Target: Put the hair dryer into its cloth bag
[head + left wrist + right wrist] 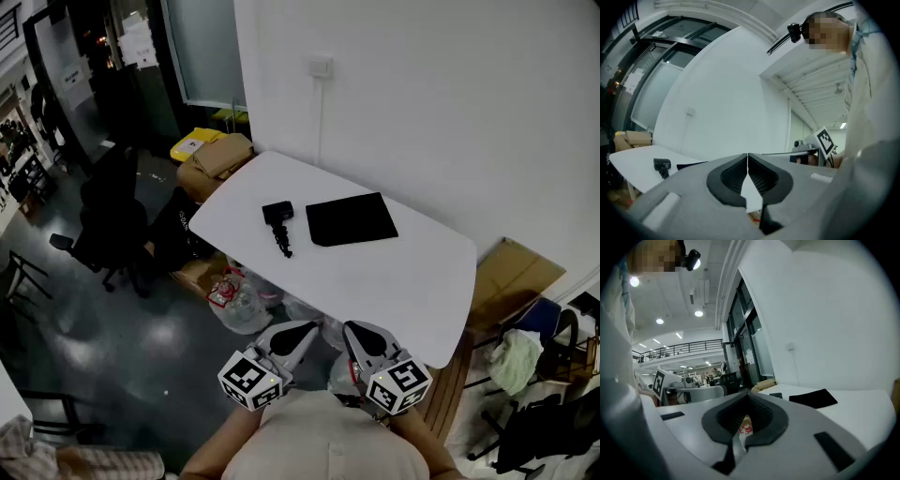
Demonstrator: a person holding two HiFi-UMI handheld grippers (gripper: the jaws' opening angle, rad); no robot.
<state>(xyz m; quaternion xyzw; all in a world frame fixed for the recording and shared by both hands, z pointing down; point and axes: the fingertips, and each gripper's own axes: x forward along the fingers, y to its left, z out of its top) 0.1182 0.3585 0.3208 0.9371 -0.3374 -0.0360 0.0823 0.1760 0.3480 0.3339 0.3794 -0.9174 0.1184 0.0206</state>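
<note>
Both clenched tight on nothing: left gripper (298, 336) and right gripper (361, 339), tips just short of the table (412, 291). Well ahead of the jaws, dryer (277, 215) lying ahead-left, bag (351, 219) flat just beside it, ahead-right, not touching. Likely trouble: knocking the dryer away by arriving without opening; pinching both layers of the limp bag and sealing its mouth; snagging the cord (284, 244) on the hem while sliding in.
</note>
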